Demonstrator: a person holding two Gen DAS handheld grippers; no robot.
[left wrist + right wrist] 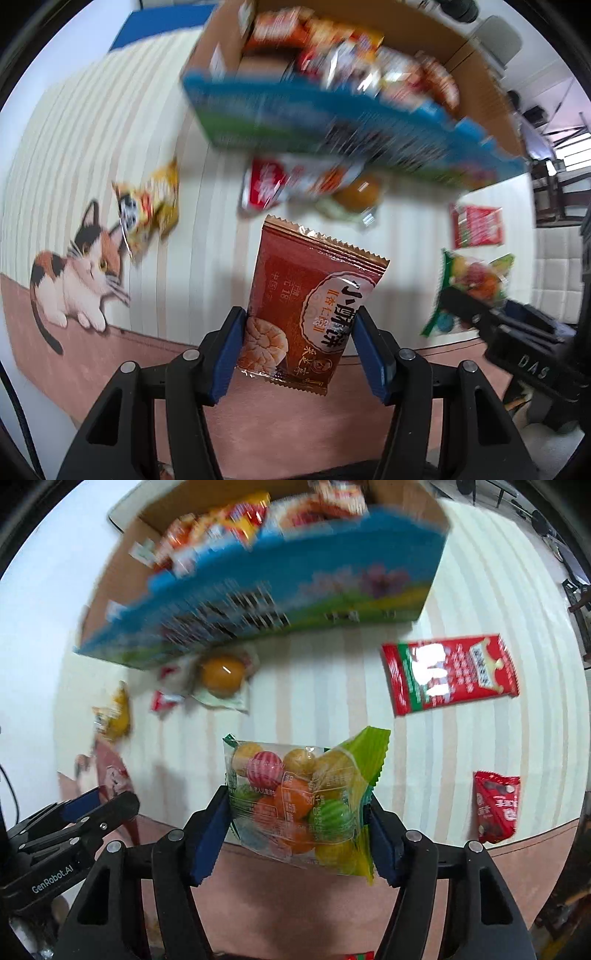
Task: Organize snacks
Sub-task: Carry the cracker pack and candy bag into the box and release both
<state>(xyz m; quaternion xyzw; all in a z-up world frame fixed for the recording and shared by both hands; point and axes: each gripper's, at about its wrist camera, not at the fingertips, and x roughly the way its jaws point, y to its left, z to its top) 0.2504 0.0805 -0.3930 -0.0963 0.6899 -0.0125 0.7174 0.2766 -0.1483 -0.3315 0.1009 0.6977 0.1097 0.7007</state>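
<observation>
My left gripper [299, 328] is shut on a red-brown cookie packet [310, 295] and holds it above the striped tablecloth. My right gripper [295, 812] is shut on a clear bag of coloured candy balls [299, 797]; the bag also shows in the left wrist view [472, 280]. A blue cardboard box [332, 122] with several snack packets inside stands ahead of both grippers; it also shows in the right wrist view [295, 587].
Loose on the cloth: a yellow packet [147, 210], a red-white packet [273, 181], an orange jelly cup [223, 672], a red packet [450, 672] and a small red packet [498, 805]. A cat picture [77, 273] marks the cloth's left.
</observation>
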